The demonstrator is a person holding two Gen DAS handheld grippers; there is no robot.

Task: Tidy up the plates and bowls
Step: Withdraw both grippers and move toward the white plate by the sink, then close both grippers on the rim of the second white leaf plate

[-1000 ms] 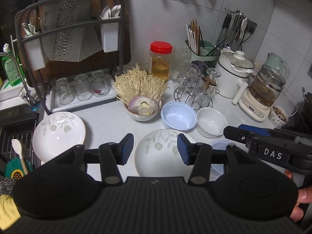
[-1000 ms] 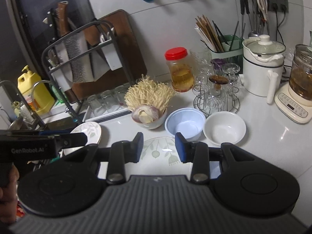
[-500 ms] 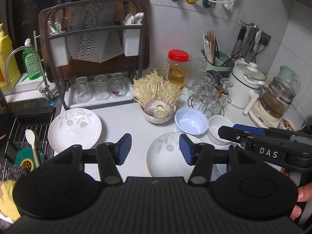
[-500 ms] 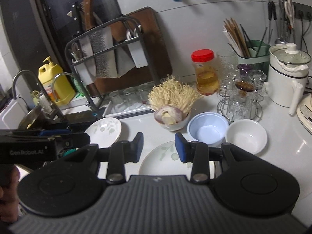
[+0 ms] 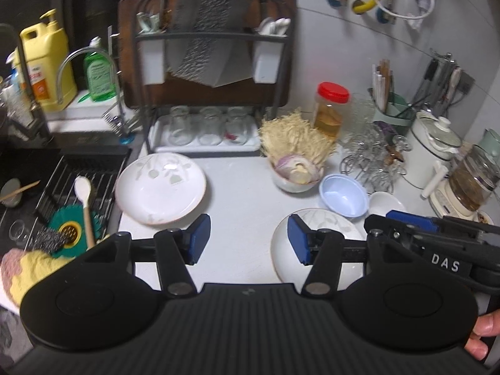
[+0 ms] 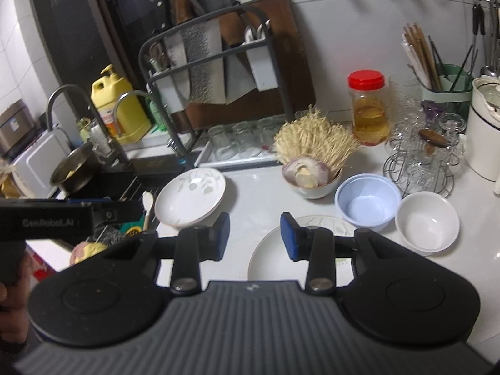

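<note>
My left tongs point(image 5: 248, 239), jaws just widened, and right tongs point(image 6: 254, 236) hung empty over the white tabletop point(image 5: 243, 193); a white leaf-patterned ceramic plate point(image 5: 325, 228) lay beyond each right pad.

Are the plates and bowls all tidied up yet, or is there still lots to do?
Nothing looks tidied yet. Both the left gripper and right gripper are open and empty. The two leaf plates, one by the sink and one nearer, lie apart, and the blue bowl and white bowl sit unstacked.
</note>
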